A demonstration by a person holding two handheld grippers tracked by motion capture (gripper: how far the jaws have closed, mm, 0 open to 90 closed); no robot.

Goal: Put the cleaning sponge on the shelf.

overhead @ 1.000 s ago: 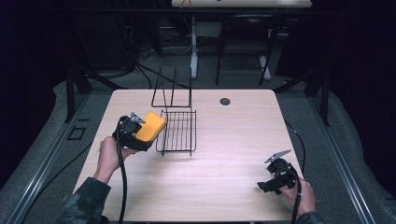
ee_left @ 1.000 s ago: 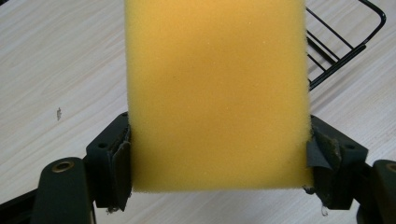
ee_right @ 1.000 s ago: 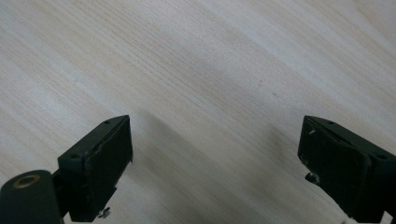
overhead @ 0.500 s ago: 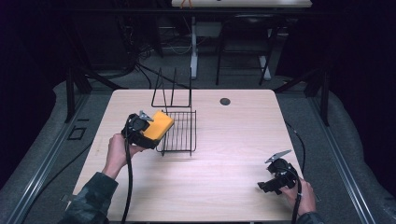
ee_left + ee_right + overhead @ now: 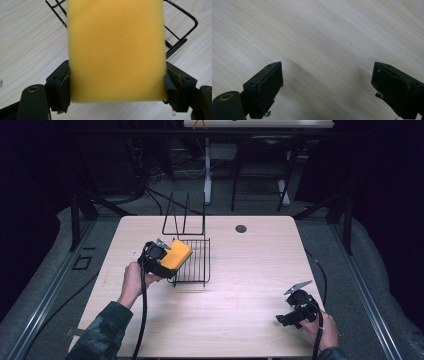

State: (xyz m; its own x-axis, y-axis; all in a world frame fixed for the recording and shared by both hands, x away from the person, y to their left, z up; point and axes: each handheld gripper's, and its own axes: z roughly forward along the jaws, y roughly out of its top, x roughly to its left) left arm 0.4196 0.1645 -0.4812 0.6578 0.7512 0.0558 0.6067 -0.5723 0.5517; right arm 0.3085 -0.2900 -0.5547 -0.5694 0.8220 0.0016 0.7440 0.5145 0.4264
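My left gripper (image 5: 162, 256) is shut on a yellow sponge (image 5: 176, 253), held over the left edge of the black wire rack (image 5: 192, 262). In the left gripper view the sponge (image 5: 116, 50) is squeezed between both jaws, my left gripper (image 5: 116, 86) gripping its near end, with the rack's wires (image 5: 181, 27) behind it. Low over bare wood near the table's front right corner, my right gripper (image 5: 286, 317) stands open. The right gripper view shows my right gripper (image 5: 327, 85) with its jaws wide apart and nothing between them.
The wooden table (image 5: 250, 270) has a small dark round hole (image 5: 241, 228) near its far edge. The rack's tall upright wires (image 5: 184, 215) rise at its far end. Cables trail from both grippers toward the front edge. Dark floor and frame legs surround the table.
My left gripper has carried the sponge to the right, from beside the rack to over its left edge. The right gripper has stayed still.
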